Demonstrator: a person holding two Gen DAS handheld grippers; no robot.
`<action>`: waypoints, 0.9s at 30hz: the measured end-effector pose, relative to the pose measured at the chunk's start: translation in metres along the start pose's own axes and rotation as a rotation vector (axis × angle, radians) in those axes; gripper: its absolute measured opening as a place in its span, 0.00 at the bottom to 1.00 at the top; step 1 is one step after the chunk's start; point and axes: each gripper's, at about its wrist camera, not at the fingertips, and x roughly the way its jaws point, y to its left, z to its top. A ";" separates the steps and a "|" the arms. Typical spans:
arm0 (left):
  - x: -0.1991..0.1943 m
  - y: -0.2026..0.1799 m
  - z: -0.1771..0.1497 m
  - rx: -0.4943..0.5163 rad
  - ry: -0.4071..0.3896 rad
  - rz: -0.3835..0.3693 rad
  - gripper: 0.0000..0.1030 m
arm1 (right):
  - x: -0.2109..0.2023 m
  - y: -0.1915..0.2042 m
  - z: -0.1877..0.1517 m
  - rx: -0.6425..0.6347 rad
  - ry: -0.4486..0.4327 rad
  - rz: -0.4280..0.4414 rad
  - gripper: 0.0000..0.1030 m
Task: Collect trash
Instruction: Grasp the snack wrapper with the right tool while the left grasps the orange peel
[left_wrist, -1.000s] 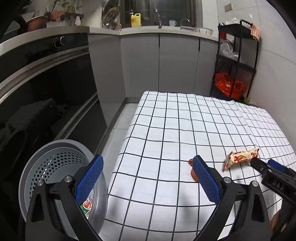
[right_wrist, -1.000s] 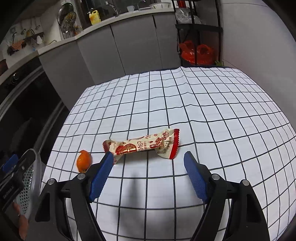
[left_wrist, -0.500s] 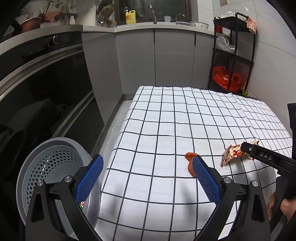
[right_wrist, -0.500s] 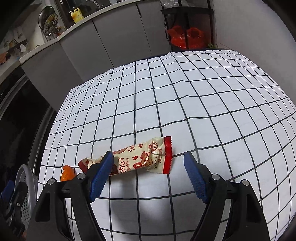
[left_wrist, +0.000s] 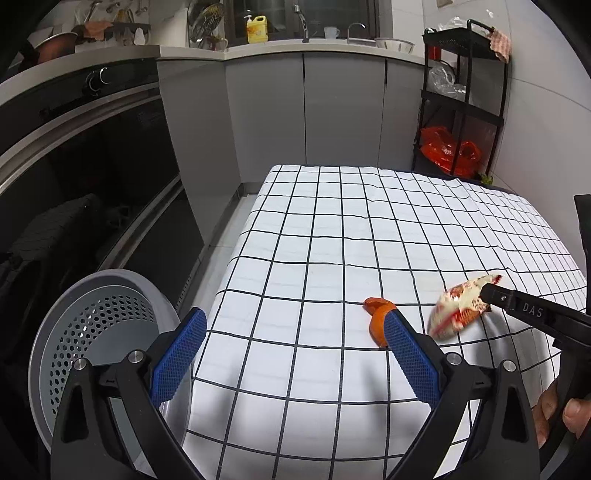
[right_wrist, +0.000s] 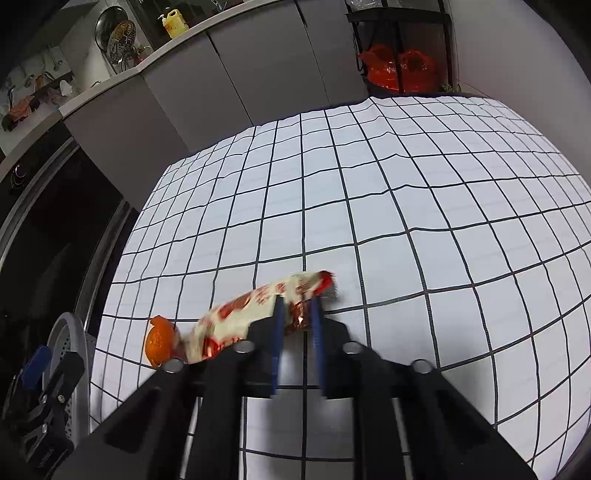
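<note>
My right gripper (right_wrist: 297, 308) is shut on the right end of a cream-and-red snack wrapper (right_wrist: 255, 306); the wrapper is blurred and lifted just off the checked tablecloth (right_wrist: 369, 206). In the left wrist view the wrapper (left_wrist: 460, 310) hangs from the right gripper's tip (left_wrist: 491, 291). An orange peel (right_wrist: 159, 339) lies on the cloth left of the wrapper; it also shows in the left wrist view (left_wrist: 378, 321). My left gripper (left_wrist: 291, 343) is open and empty above the table's left front edge, beside the grey perforated bin (left_wrist: 92, 332).
The bin stands on the floor left of the table, in front of a dark oven (left_wrist: 85, 177). Grey cabinets (left_wrist: 332, 107) line the back. A black rack (left_wrist: 465, 103) with red bags (left_wrist: 448, 149) stands at the back right.
My right gripper went from open around the wrapper to shut on it and has begun lifting it. The left gripper shifted slightly and stays open.
</note>
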 end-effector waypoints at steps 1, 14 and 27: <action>0.000 0.000 0.000 -0.001 0.001 -0.004 0.92 | -0.001 -0.001 0.000 0.005 -0.002 0.006 0.11; 0.009 -0.008 0.000 0.005 0.039 -0.045 0.92 | -0.049 -0.011 0.007 0.042 -0.103 0.024 0.11; 0.051 -0.042 -0.008 0.024 0.158 -0.089 0.92 | -0.079 -0.021 0.014 0.067 -0.163 0.043 0.11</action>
